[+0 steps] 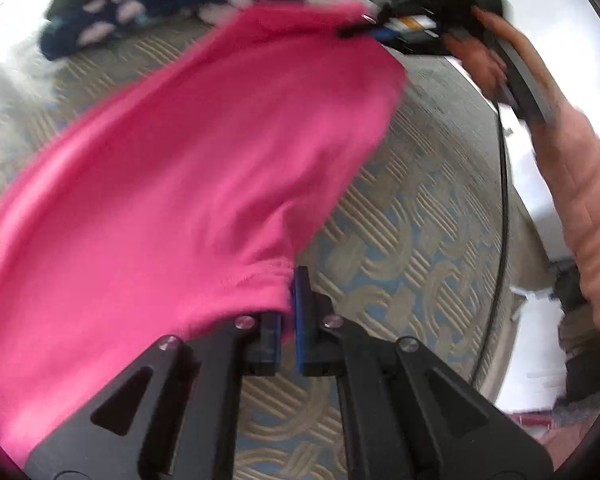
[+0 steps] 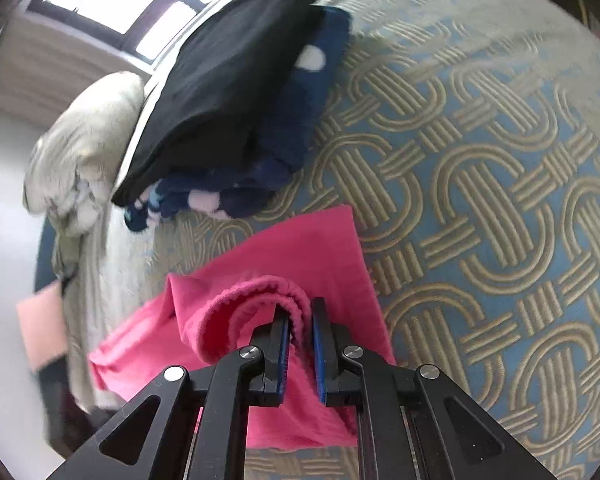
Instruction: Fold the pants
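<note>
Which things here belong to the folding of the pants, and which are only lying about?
Belonging to the job:
- pink pants, lifted over the bed
- left tongs, shut on the waistband edge
- right tongs, shut on a rolled hem

Only lying about:
- black garment stacked on the dark blue spotted fleece
- patterned bedcover
- pale blanket at the bed's edge

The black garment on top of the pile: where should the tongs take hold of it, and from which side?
Probably at the near folded edge of the black garment, approached low from the side facing the right tongs. That edge overhangs the blue patterned clothes beneath, so one finger could slide under it without catching them. Both tongs now hold the pink pants.
</note>
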`<state>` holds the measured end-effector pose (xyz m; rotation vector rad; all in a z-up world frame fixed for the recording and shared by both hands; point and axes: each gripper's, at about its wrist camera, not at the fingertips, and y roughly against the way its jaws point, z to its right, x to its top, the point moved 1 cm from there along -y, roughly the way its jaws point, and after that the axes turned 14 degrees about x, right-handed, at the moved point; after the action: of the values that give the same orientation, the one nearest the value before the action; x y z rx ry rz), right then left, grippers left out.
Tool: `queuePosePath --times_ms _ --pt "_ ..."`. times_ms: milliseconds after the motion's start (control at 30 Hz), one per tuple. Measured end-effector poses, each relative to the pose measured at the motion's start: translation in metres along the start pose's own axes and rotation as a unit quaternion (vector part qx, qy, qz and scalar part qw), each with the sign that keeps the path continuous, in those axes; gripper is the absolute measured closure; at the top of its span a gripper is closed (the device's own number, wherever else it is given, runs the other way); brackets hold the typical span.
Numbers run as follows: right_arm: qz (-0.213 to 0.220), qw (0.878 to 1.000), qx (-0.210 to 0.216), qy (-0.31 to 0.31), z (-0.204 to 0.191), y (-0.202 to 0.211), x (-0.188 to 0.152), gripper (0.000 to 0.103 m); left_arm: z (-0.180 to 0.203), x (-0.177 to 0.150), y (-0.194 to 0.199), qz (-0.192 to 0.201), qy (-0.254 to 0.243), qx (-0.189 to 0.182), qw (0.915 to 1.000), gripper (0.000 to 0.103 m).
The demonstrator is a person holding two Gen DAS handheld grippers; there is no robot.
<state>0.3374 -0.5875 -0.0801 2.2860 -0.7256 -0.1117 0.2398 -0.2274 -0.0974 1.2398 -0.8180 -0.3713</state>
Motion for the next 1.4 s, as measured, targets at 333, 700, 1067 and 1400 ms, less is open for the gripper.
queuePosePath --times_ms 333,700,1067,1400 --pt "0.002 0.981 -0.184 0.063 -0.018 0.003 0.002 0.046 0.007 -0.015 0.021 0.022 -0.011 0.014 0.9996 0.096" --pt "-0.022 0.992 -0.111 0.061 -0.002 0.011 -0.053 0.048 0.025 -0.016 0.006 0.027 -0.013 0.027 0.9992 0.096" --pt "0.028 0.989 -0.146 -0.009 0.031 0.063 -0.08 0.086 0.083 -0.02 0.014 0.032 -0.058 -0.007 0.9978 0.089" --pt "0.079 0.968 -0.236 0.018 0.015 0.09 -0.109 0.038 0.01 -0.065 0.068 0.046 0.033 0.043 0.9975 0.056"
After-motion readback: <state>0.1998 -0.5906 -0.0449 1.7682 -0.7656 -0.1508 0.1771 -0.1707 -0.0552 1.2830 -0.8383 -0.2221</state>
